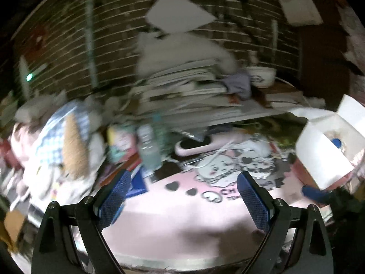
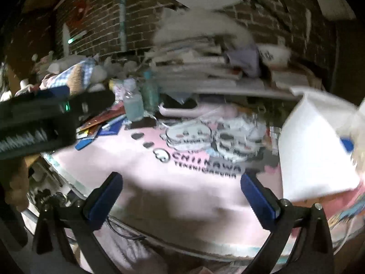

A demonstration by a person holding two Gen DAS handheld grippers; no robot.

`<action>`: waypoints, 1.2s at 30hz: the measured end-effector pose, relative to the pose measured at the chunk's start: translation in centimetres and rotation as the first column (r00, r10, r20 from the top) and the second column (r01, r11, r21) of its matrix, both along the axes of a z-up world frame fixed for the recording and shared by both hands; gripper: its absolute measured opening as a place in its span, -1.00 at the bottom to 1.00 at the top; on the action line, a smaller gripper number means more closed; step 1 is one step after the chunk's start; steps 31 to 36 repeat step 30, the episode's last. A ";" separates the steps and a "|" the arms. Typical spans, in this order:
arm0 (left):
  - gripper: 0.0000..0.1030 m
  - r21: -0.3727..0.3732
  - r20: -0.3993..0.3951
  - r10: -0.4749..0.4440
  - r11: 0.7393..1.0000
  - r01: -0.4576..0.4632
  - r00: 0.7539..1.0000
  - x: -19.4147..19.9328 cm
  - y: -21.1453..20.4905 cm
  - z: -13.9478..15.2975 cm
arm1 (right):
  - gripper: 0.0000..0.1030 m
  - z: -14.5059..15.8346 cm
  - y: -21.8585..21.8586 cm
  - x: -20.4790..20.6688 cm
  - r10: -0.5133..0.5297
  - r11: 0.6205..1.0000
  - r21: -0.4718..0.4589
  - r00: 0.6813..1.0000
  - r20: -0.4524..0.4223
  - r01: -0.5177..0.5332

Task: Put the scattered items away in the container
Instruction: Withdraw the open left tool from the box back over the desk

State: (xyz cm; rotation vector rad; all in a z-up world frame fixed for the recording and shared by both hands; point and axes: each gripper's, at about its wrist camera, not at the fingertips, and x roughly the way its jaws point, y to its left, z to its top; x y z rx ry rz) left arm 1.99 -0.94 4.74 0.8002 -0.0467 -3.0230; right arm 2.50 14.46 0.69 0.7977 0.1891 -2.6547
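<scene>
Both grippers gape empty; white box (image 1: 319,146) sits right of them.

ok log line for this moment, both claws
left claw open, empty | right claw open, empty | both over pink mat | white box open at right | frames blurred

White box (image 2: 319,150) cut off at right edge, contents blurred — book stack (image 1: 189,91) smeared, titles unreadable
</scene>
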 end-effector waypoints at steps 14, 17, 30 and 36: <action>0.81 0.090 0.016 0.030 0.995 -0.031 0.999 0.9 -0.9 0.3 | 1.00 5.1 1.3 1.0 -0.222 0.968 0.092 0.966 -0.132 0.235; 0.81 0.092 0.020 0.009 0.996 -0.011 1.000 0.6 -0.2 0.3 | 1.00 5.5 2.5 0.8 -0.264 0.956 0.094 0.955 -0.135 0.277; 0.81 0.096 0.053 -0.027 0.995 0.022 0.998 -0.5 1.9 -0.6 | 1.00 5.5 5.3 -0.4 -0.348 0.932 0.072 0.931 -0.108 0.356; 0.81 0.096 0.053 -0.027 0.995 0.022 0.998 -0.5 1.9 -0.6 | 1.00 5.5 5.3 -0.4 -0.348 0.932 0.072 0.931 -0.108 0.356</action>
